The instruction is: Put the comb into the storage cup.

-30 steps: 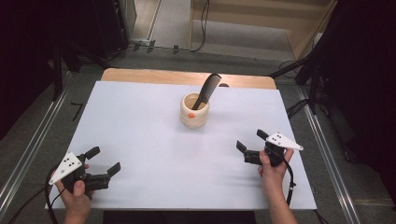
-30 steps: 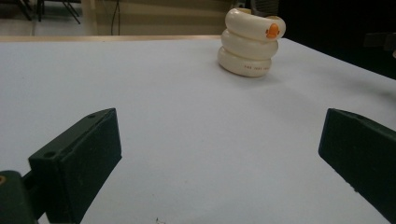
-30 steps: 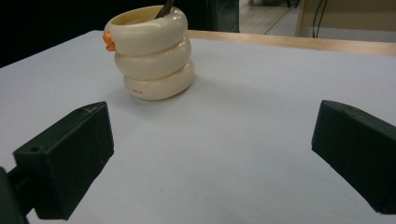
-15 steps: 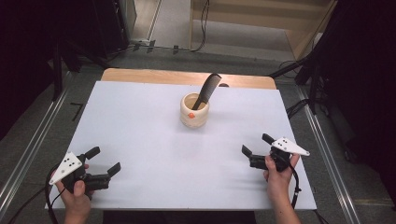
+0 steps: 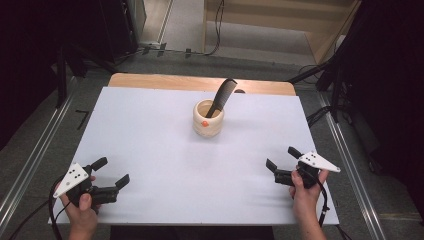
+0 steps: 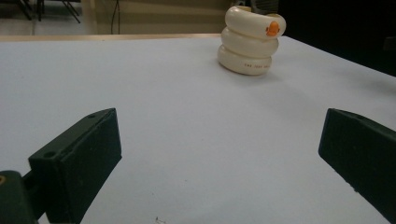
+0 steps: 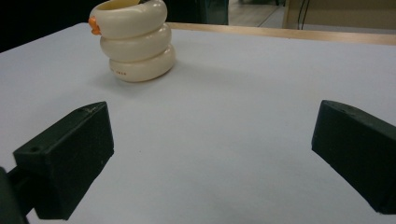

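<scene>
A cream ceramic cup shaped like three stacked rings, with a small orange knob at its rim (image 5: pixel 208 118), stands upright toward the far middle of the white tabletop (image 5: pixel 150 130), and a black plastic comb (image 5: pixel 222 96) leans out of it, tilted to the right in the high view. The left gripper (image 5: pixel 111 171) sits low at the near left edge with its jaws spread wide and nothing between them. The right gripper (image 5: pixel 280 158) sits at the near right, likewise wide apart and empty, both well away from the cup.
</scene>
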Tool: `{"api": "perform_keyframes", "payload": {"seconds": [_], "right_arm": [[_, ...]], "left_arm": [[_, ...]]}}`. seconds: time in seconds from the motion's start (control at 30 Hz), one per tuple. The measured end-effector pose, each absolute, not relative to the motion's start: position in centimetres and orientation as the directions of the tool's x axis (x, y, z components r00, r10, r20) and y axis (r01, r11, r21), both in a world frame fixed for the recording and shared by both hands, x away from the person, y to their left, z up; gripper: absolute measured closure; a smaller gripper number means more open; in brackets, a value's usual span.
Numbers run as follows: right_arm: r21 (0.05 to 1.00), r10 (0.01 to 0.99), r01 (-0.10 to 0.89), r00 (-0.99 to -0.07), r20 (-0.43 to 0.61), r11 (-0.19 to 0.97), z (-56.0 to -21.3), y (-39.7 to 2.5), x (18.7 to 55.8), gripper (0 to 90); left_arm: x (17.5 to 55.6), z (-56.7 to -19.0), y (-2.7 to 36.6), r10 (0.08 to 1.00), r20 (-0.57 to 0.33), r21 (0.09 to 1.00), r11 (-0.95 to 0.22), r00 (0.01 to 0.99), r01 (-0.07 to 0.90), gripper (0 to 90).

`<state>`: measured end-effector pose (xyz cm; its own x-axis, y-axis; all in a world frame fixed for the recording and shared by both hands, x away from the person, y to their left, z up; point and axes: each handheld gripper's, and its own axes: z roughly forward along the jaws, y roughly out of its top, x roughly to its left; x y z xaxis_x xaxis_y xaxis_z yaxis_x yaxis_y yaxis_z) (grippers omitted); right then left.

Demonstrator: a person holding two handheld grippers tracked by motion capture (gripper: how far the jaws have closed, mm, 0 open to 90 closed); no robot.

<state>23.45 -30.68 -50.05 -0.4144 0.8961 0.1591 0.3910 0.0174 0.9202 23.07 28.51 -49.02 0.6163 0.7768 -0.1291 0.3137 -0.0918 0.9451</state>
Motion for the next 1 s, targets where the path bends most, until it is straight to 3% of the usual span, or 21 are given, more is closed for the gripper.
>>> {"api": "perform_keyframes", "payload": {"seconds": [1.0], "right_arm": [[0.927,0.903,0.376,-0.404,0.149,0.015,-51.1,-34.2,19.9,0.0]], "left_arm": [[23.1,-49.0,28.5,0.779,-0.126,0.945,-0.095,0.614,0.314,0.0]]}}
